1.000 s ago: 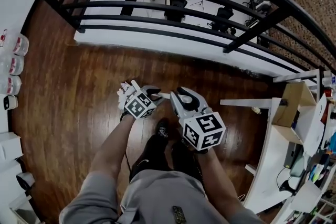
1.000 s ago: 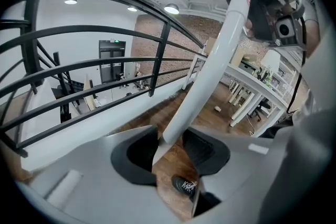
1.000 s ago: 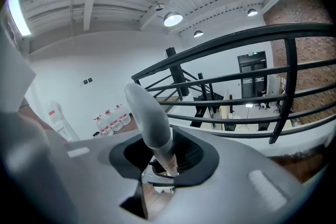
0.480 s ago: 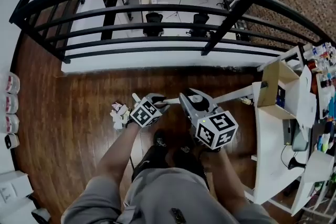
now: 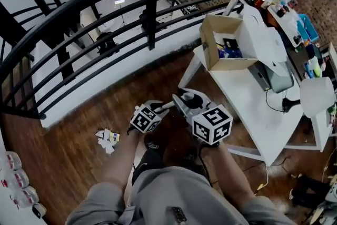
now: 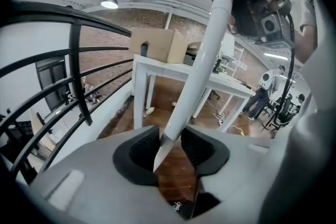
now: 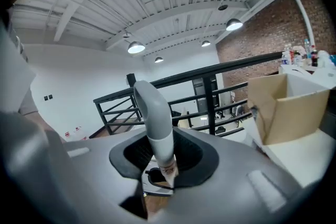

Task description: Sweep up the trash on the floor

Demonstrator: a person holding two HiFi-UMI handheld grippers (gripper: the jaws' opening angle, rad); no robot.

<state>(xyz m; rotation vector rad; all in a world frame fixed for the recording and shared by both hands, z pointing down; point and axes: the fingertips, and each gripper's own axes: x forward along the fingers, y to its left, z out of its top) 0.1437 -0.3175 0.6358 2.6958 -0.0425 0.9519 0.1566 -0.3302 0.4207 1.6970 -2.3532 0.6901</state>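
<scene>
Crumpled white paper trash (image 5: 108, 138) lies on the dark wood floor, to the left of my left gripper (image 5: 145, 118). The left gripper (image 6: 170, 147) has a slim white handle (image 6: 202, 60) between its jaws, which are closing, with the pads on its tapered end. The handle slants up to the right towards the right gripper (image 5: 202, 118). My right gripper (image 7: 163, 157) is shut on a curved grey handle (image 7: 155, 113) just above its white lower part. What hangs below either handle is hidden.
A white table (image 5: 253, 97) with an open cardboard box (image 5: 224, 42) and clutter stands to the right. A black railing (image 5: 105, 13) curves across the back over a drop. Bottles (image 5: 13, 182) line the left wall. Cables (image 5: 263, 182) trail under the table. My shoes (image 5: 152, 142) are below the grippers.
Both grippers have swung right and risen, away from the trash, which now lies apart at the left. The view has turned towards the white table and box.
</scene>
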